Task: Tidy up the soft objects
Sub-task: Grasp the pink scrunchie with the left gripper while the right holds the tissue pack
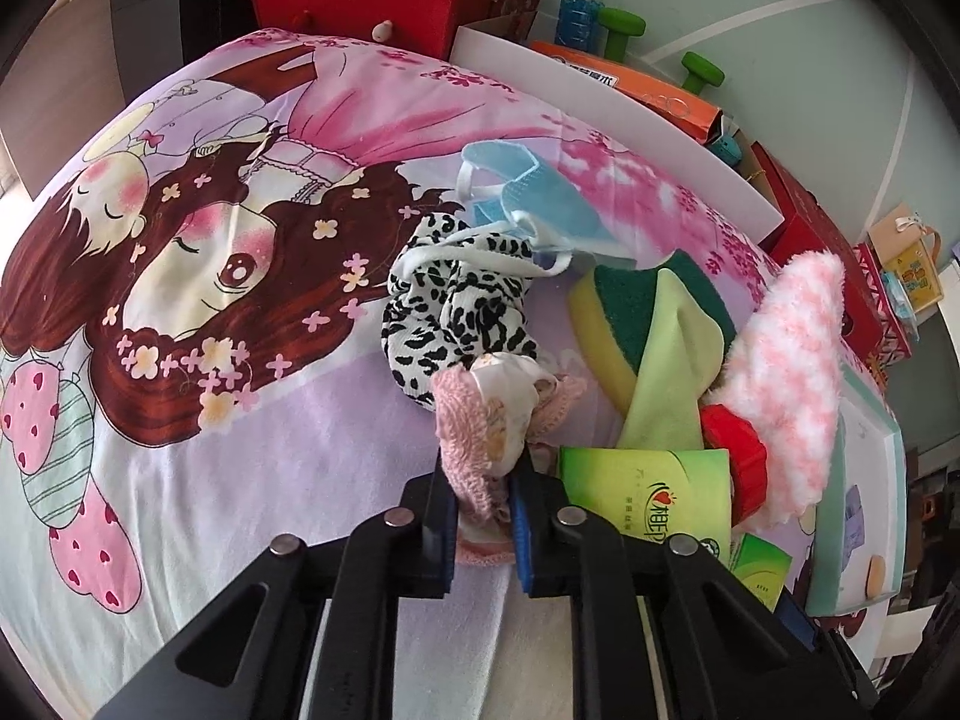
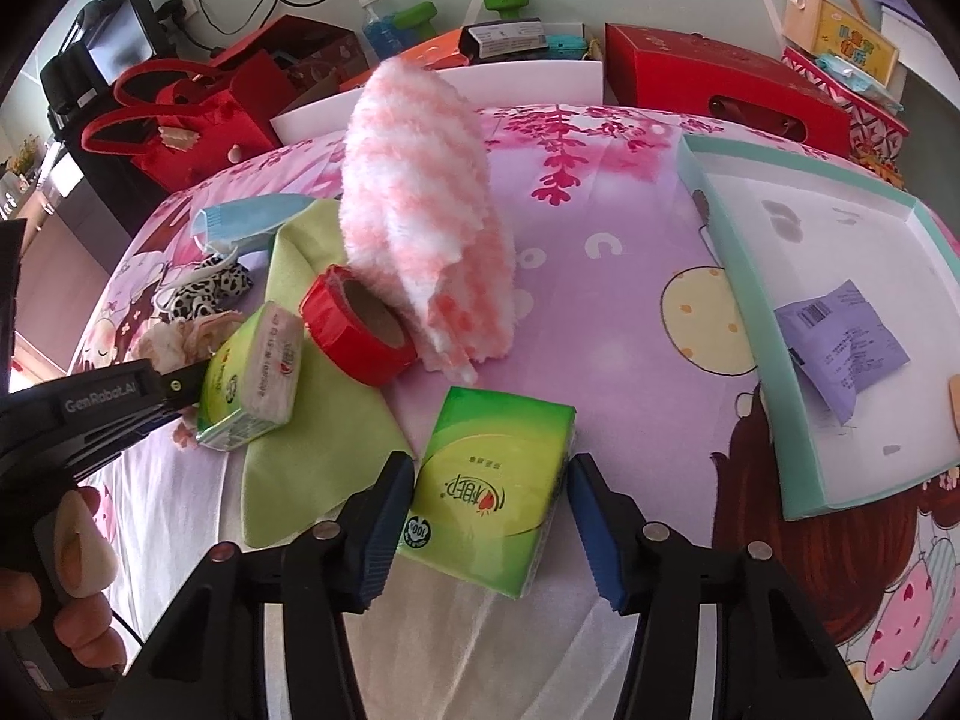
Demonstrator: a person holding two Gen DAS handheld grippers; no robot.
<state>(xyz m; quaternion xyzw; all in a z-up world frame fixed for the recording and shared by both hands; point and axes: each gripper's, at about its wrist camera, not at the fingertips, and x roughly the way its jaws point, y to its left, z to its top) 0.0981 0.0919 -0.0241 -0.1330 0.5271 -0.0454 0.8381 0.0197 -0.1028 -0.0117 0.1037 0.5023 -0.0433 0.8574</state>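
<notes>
My left gripper (image 1: 480,516) is shut on a pink knitted cloth item (image 1: 480,420) lying on the cartoon-print bedsheet (image 1: 210,450). Beyond it lie a leopard-print cloth (image 1: 456,312), a blue face mask (image 1: 528,204), a yellow-green sponge (image 1: 624,312), a light green cloth (image 1: 666,372), a red tape roll (image 1: 735,450) and a fluffy pink-white towel (image 1: 786,372). My right gripper (image 2: 489,504) is open, its jaws on either side of a green tissue pack (image 2: 492,480). A second tissue pack (image 2: 255,378) lies left of it, next to the left gripper body (image 2: 102,402).
A shallow teal-rimmed box lid (image 2: 744,276) holding a purple packet (image 2: 840,342) sits at the right. Red bags (image 2: 198,114), a red box (image 2: 720,84), a white divider board (image 2: 444,90), green dumbbells (image 1: 699,72) and a bottle (image 1: 576,6) crowd the far edge.
</notes>
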